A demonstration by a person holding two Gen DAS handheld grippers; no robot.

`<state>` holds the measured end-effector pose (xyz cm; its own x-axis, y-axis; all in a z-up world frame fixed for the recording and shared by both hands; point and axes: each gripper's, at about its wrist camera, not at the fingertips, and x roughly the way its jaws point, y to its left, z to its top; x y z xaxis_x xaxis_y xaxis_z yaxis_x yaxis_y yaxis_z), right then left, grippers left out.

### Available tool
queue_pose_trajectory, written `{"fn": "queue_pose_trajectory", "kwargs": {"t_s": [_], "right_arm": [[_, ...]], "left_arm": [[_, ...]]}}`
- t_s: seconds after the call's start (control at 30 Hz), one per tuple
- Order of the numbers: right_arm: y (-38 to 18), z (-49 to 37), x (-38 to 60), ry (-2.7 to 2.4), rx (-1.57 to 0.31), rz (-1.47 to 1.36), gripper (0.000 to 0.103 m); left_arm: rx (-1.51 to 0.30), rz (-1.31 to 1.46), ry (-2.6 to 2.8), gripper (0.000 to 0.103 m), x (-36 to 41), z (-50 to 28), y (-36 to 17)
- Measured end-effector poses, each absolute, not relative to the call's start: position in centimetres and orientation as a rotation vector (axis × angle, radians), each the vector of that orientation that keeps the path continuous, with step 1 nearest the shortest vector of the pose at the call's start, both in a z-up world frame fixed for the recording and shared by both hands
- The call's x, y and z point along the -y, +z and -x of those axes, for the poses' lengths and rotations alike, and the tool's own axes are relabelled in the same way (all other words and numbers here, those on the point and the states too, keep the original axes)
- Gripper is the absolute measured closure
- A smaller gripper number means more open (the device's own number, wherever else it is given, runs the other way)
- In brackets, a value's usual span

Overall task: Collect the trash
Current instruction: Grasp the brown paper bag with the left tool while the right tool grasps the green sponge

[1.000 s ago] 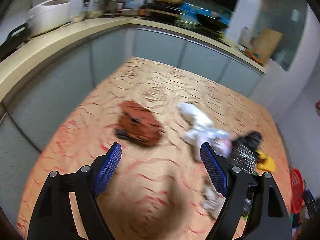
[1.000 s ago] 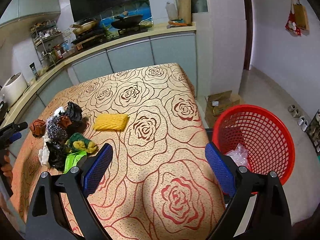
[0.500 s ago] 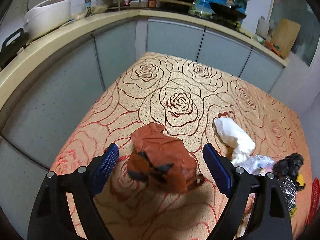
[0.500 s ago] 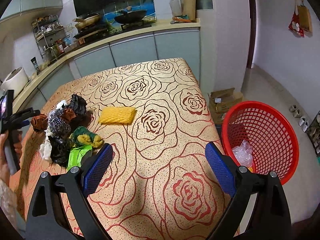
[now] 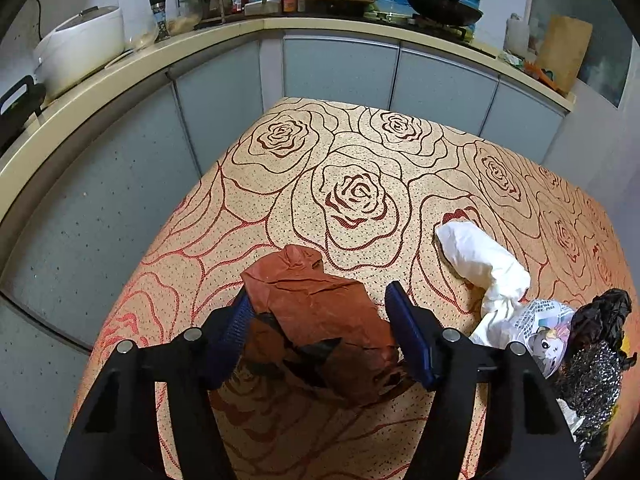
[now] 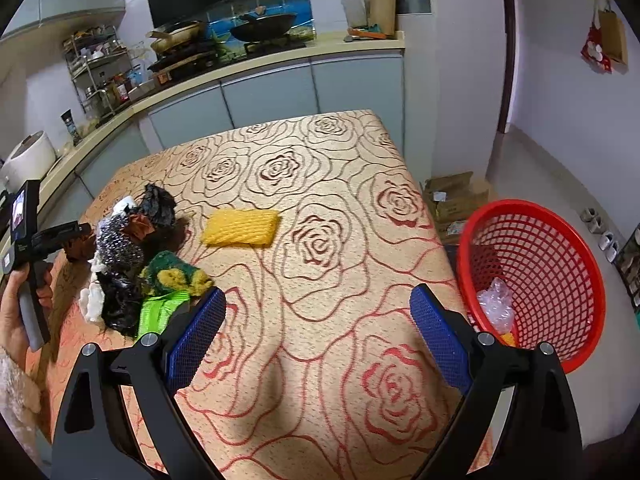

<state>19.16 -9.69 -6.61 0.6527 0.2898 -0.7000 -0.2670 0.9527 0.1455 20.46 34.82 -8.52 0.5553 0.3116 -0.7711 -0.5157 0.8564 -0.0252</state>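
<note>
The crumpled brown paper point(image 5: 316, 312) lies on the rose-patterned table point(image 5: 352, 184) directly between the two blue-padded fingers of the left gripper point(image 5: 320, 332). Its left edge meets or nearly meets the left finger point(image 5: 230, 336), while a narrow gap shows between its right edge and the right finger point(image 5: 408, 340). The fingers stand partly drawn in around the paper, not pressed onto it from both sides; the paper's far end pokes out past the fingertips.

To the right of the right finger lies one white wad point(image 5: 484, 264), and further right and nearer, one printed plastic wrapper point(image 5: 544, 328), one black crumpled bag point(image 5: 600, 316) and one glittery dark bundle point(image 5: 592, 380), all bunched together.

The right gripper point(image 6: 318, 338) hangs over the table with its fingers spread wide and nothing between them. Beyond its left finger point(image 6: 196, 340) sits one green strip point(image 6: 158, 312), touching one green-and-yellow scrubber point(image 6: 176, 276). One yellow sponge-like pad point(image 6: 240, 226) lies ahead, apart from the heap, left of centre between the fingers. Past the right finger point(image 6: 440, 344), off the table's edge, stands one red mesh basket point(image 6: 560, 264) holding one clear plastic wad point(image 6: 496, 306). The person's left hand point(image 6: 16, 304) grips the other tool's handle at the far left.
</note>
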Motion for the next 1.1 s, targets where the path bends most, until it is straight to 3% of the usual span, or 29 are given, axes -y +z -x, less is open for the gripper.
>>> {"fn": "queue_pose_trajectory", "kwargs": {"t_s": [0.23, 0.8, 1.1], "right_arm": [[-6.8, -19.1, 7.9, 0.352, -0.806, -0.017, 0.013], [-7.5, -22.4, -0.7, 0.500, -0.866, 0.020, 0.013], [-9.5, -23.7, -4.6, 0.527, -0.917, 0.132, 0.033]], "left_arm": [[-0.826, 0.220, 0.486, 0.050, -34.0, -19.5, -7.6], [-0.692, 0.307, 0.438, 0.050, -32.1, -12.0, -3.7], [-0.661, 0.328, 0.406, 0.050, -30.4, -9.8, -3.1]]}}
